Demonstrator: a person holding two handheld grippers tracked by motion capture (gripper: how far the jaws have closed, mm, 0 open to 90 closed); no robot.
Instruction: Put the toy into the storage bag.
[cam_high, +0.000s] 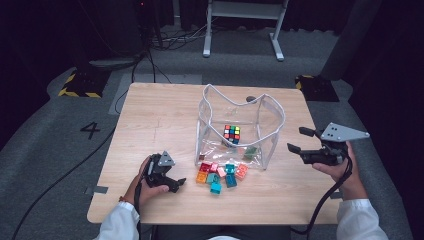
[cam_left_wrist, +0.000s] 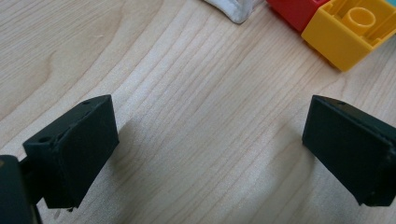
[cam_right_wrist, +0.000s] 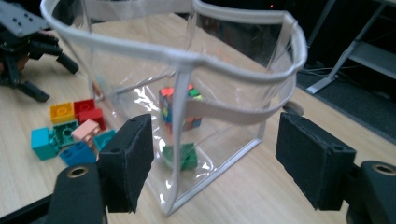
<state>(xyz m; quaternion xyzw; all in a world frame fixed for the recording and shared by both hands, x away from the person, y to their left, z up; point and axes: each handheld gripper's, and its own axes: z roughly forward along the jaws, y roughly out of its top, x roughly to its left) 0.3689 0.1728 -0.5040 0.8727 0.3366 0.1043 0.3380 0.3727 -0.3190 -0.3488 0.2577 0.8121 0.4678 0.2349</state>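
Pale wooden table (cam_high: 150, 115) carries a clear bag (cam_high: 240, 127), standing open and soft-walled, so it could buckle or slide if the right gripper (cam_high: 300, 140), jaws apart just right of it, nudges its wall. Loose bricks (cam_high: 220, 175) lie at the bag's near side; the left gripper (cam_high: 172, 182), jaws apart left of them, could scatter them.

a clear bag (cam_high: 239, 131) stands upright near the middle of the table (cam_high: 150, 125), toward its far half. a puzzle cube (cam_high: 231, 133) sits inside it on the bottom, with a single block (cam_right_wrist: 181, 156) also inside, nearer the person's side. a cluster of blocks (cam_high: 220, 175) lies on the table just in front of the bag. the left gripper (cam_high: 172, 181) rests low to the left of that cluster. the right gripper (cam_high: 298, 141) is held to the right of the bag, apart from it.
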